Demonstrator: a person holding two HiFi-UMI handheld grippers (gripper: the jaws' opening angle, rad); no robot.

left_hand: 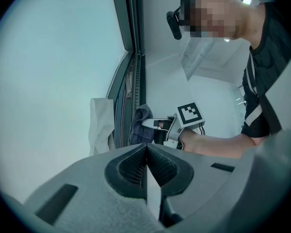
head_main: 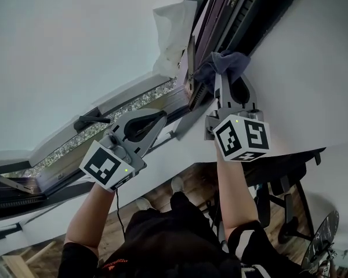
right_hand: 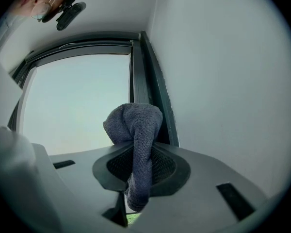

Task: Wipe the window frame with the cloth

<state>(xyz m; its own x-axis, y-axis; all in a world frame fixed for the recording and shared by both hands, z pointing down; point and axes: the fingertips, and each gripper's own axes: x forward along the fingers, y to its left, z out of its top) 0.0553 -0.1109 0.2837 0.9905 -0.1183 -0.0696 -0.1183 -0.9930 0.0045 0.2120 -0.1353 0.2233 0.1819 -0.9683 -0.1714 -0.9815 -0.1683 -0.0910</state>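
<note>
Head view showed the left gripper (head_main: 155,121) nearest, jaws together and empty; just beyond it, the right gripper (head_main: 223,81) was clamped on the grey cloth (head_main: 226,62), held up against the dark window frame (head_main: 221,13)

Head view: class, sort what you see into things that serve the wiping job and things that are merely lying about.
For the job:
cloth, pinched in the right tongs
window frame
left tongs, shut and empty

Lying about:
white sheet by the frame
office chair
window handle
</note>
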